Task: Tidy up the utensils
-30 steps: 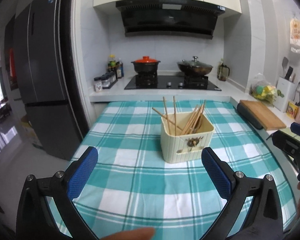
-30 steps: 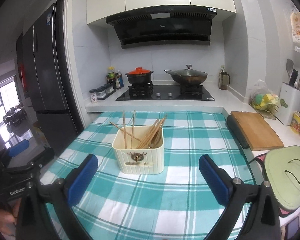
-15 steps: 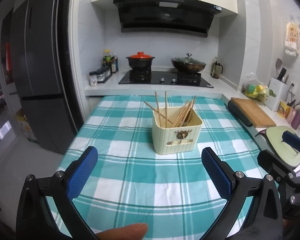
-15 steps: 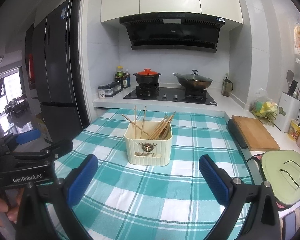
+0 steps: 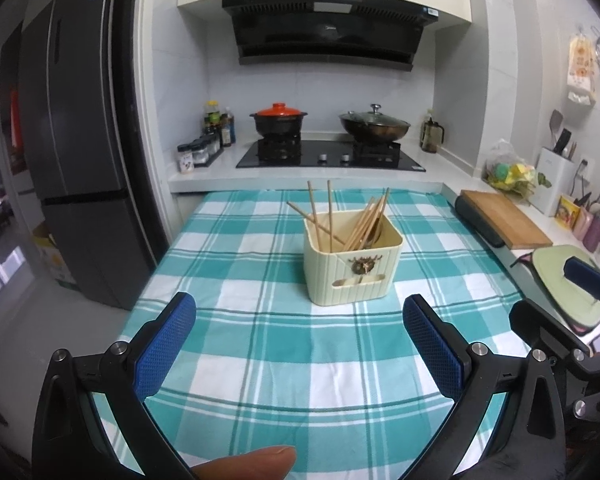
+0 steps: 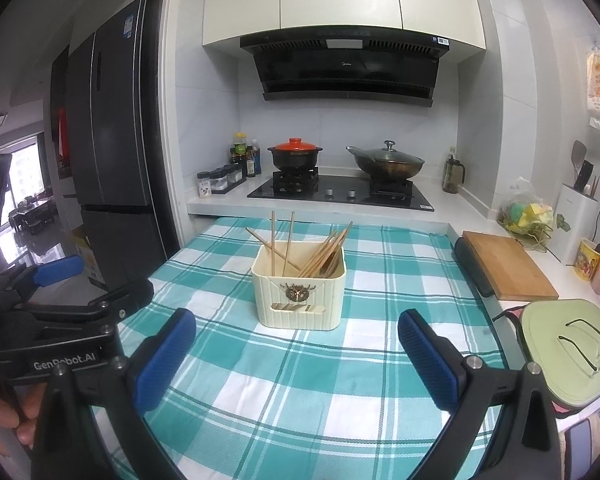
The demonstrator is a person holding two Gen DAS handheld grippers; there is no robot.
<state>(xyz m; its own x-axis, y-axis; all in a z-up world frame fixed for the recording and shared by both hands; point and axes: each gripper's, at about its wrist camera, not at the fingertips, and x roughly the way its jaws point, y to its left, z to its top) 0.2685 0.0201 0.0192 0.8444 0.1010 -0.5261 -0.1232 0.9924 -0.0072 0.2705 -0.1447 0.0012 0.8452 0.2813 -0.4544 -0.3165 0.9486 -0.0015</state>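
A cream ribbed holder [image 5: 353, 268] [image 6: 300, 290] stands in the middle of the teal checked tablecloth [image 5: 284, 344] [image 6: 300, 376]. Several wooden chopsticks [image 5: 356, 224] [image 6: 316, 252] lean inside it, some fanned to the left. My left gripper [image 5: 299, 344] is open, held back from the holder with nothing between its blue pads. My right gripper [image 6: 297, 354] is open too, also short of the holder and empty. Each gripper shows at the edge of the other's view.
A stove with a red-lidded pot [image 5: 278, 120] and a wok [image 5: 374, 126] stands behind the table. To the right lie a wooden cutting board [image 5: 504, 224] and a green lid [image 6: 568, 352]. A dark fridge [image 5: 80, 160] is on the left. A fingertip [image 5: 248, 464] shows at the bottom.
Both grippers have drawn back and risen from the holder, which now looks smaller and farther off. Both stayed open and empty.
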